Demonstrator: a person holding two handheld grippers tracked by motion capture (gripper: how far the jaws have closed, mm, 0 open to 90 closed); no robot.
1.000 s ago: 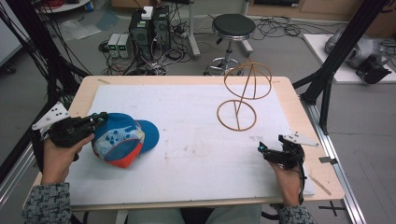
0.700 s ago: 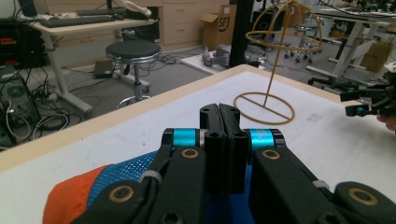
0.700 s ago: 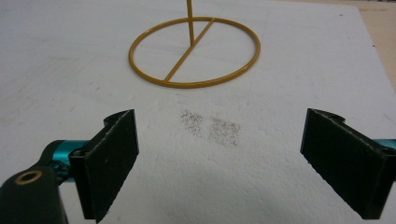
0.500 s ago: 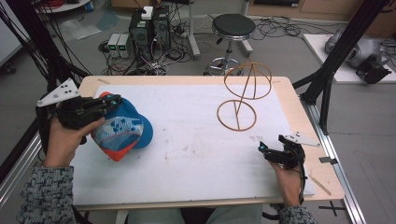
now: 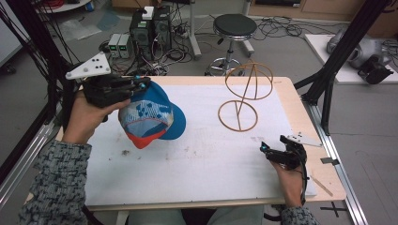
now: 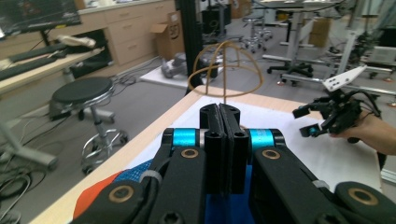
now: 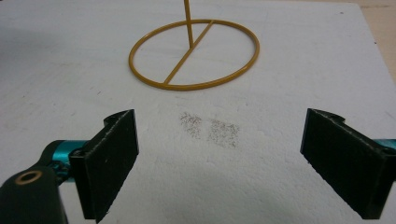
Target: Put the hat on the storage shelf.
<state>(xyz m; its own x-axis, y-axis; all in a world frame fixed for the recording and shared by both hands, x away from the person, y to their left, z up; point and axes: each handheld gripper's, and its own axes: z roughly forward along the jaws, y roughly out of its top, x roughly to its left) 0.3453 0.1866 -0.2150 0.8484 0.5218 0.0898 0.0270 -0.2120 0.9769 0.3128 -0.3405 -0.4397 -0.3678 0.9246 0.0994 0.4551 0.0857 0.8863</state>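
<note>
A blue cap [image 5: 150, 119] with an orange brim and a patterned front panel hangs in the air over the table's left side. My left gripper [image 5: 141, 84] is shut on the cap's back edge, and blue and orange cloth [image 6: 126, 175] shows under the closed jaws of that gripper [image 6: 223, 140]. A gold wire hat stand [image 5: 238, 116] with a ring base and a domed top stands at the back right of the white sheet, and its dome [image 6: 224, 70] rises ahead of the left jaws. My right gripper [image 5: 264, 147] rests open near the table's right front, its jaws [image 7: 219, 158] empty and facing the stand's ring base [image 7: 194, 53].
A white sheet [image 5: 202, 154] covers most of the wooden table [image 5: 286, 93]. Beyond the far edge stand a black stool [image 5: 234, 26] and computer boxes [image 5: 150, 23] with cables on the floor. Black frame posts [image 5: 328, 79] rise at the table's right and left.
My left gripper has lifted the cap off the table and carried it up, away and to the right. The right gripper has stayed in place.
</note>
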